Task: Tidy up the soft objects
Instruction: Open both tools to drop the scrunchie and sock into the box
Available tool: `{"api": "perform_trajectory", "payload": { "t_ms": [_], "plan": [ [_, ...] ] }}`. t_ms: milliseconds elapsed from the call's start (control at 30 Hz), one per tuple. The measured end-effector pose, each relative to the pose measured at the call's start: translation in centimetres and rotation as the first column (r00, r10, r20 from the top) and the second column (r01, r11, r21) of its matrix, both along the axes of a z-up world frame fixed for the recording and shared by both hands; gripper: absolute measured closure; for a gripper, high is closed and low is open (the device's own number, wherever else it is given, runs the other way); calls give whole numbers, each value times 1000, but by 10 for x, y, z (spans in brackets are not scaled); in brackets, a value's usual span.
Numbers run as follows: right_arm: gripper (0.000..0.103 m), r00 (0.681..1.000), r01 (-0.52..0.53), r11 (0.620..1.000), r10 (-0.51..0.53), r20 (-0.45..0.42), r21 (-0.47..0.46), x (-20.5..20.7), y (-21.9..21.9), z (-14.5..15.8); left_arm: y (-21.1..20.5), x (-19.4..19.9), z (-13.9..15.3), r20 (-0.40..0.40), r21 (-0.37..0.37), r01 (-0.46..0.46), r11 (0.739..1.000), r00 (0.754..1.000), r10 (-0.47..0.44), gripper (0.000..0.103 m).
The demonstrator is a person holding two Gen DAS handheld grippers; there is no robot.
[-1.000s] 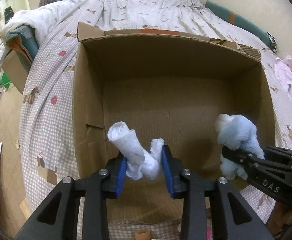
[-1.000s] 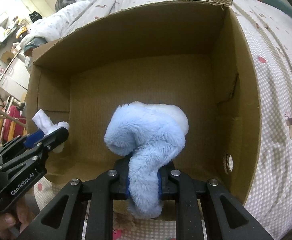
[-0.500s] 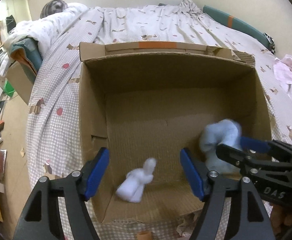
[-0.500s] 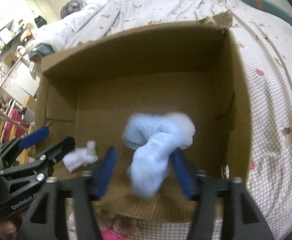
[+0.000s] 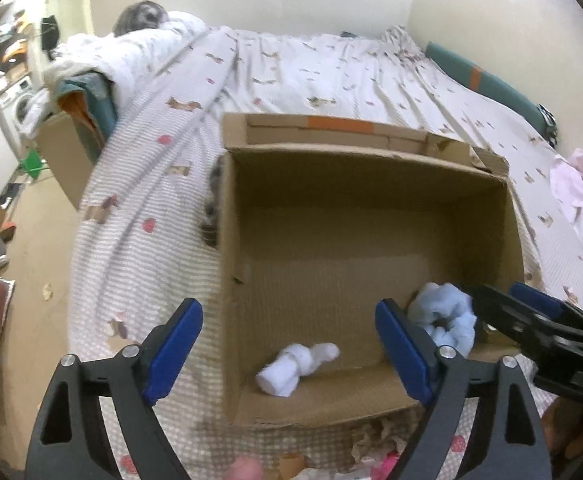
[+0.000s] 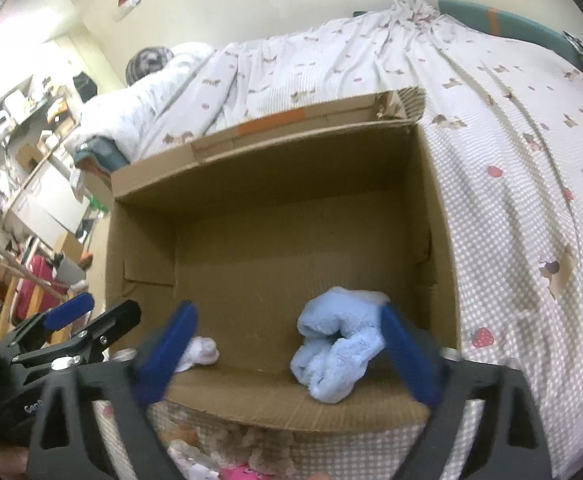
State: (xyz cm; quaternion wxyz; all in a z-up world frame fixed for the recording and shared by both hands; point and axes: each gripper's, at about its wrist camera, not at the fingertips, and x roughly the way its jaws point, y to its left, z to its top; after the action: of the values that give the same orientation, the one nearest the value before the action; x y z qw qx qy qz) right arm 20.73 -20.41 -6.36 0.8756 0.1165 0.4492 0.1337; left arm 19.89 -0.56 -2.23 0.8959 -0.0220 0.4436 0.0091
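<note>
Both 2 bundles lie in the cardboard box (image 5: 227, 280): white sock roll (image 5: 295, 366) below the left gripper (image 5: 291, 354), blue fluffy bundle (image 6: 337, 346) below the right gripper (image 6: 287, 354); both jaws are opening, empty. No legible writing.

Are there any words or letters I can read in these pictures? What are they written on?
"Gen" – white letters on the black body of the left tongs, at the right camera's left edge; the remainder is cut off.
Blurred white marks on the right tongs, near the left camera's right edge: too smeared to read.
The cardboard box carries orange tape only, no print.
</note>
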Motion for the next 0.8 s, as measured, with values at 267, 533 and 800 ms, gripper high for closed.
{"api": "perform_trajectory", "payload": {
  "t_ms": [267, 533, 800],
  "plan": [
    [0, 1000, -4, 1000, 4, 27, -21, -22, -1, 13, 26, -17, 10, -17, 5, -67, 998, 998, 67, 13],
    [0, 999, -36, 999, 37, 13, -31, -57, -2, 15, 50, -57, 13, -58, -8, -128, 992, 990, 127, 12],
    [0, 999, -50, 998, 49, -15, -39, -89, -3, 13, 59, -87, 9, -92, -30, -154, 988, 984, 151, 12]
  ]
}}
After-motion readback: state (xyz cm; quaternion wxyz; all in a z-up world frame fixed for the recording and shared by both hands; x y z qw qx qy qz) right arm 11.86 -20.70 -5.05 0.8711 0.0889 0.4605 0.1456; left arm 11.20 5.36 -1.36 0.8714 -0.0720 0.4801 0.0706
